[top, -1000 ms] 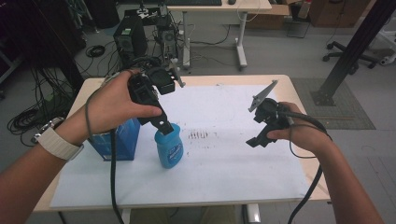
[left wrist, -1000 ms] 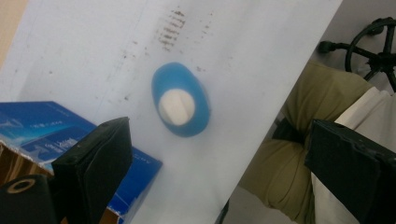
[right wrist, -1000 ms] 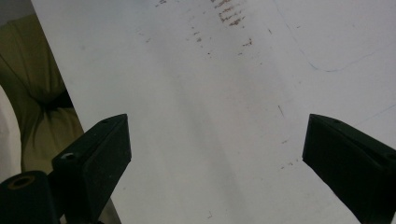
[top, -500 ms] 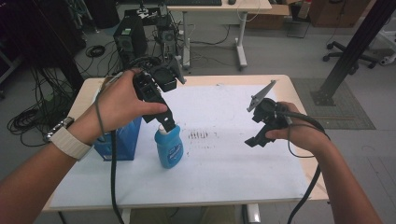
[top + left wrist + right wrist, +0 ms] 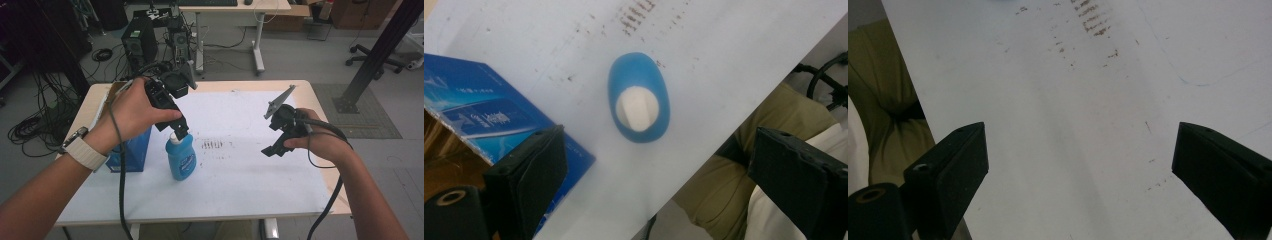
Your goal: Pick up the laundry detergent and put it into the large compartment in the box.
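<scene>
Bottle (image 5: 180,159) of blue liquid with a white cap stands upright on the white bench (image 5: 240,180), left of centre in the high view. Largest in that view is the bench itself, a white sheet on a wooden top, with a patch of brown smudges (image 5: 212,144) near its middle. At the left of the frame a blue box (image 5: 131,152) stands just beside the bottle. The person's left hand (image 5: 127,112) holds the left tool (image 5: 179,129) directly above the bottle's cap, pointing down; whether it touches the cap cannot be told from above. In the left gripper view the bottle (image 5: 639,97) appears from straight overhead in the centre of the frame, and the tool's 2 black jaws stand wide apart at the lower corners, clear of it, with the box (image 5: 489,117) at the left. At the right of the high view the right hand (image 5: 320,142) holds the right tool (image 5: 272,150) above bare bench, well apart from the bottle. In the right gripper view its 2 jaws are also spread wide, with nothing between them.
</scene>
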Demonstrator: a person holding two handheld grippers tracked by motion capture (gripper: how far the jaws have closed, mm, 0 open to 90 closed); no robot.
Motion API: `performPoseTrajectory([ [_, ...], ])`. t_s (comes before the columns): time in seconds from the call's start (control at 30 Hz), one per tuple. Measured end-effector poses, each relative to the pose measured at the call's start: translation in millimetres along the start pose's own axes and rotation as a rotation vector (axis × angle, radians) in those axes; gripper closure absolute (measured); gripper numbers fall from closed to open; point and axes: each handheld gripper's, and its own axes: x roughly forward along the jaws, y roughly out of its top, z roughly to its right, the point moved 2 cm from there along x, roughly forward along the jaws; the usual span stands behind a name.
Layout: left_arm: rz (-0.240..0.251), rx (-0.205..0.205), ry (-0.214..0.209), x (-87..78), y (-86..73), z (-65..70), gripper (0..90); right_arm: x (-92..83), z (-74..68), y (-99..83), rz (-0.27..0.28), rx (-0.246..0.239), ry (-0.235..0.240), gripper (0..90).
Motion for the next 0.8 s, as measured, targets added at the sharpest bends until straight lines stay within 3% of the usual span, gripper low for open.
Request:
performPoseTrajectory([
  [0.1,0.003,-0.038,-0.005,-0.3,0.9,-4.0,8.8,-0.3,0.3,-0.5,0.000,0.000,-0.002,8.2],
  [0.37,0.013,-0.073,-0.005,4.0,2.6,-8.4,8.7,-0.9,0.1,-2.0,0.004,0.003,-0.003,8.2],
  [0.5,0.021,-0.113,-0.010,9.6,2.6,-11.4,8.7,-0.5,0.1,-2.7,0.006,0.005,-0.001,8.2],
  [0.8,0.024,-0.136,-0.004,15.9,4.0,-14.0,8.7,0.8,0.4,-2.5,0.004,0.004,0.001,8.2],
])
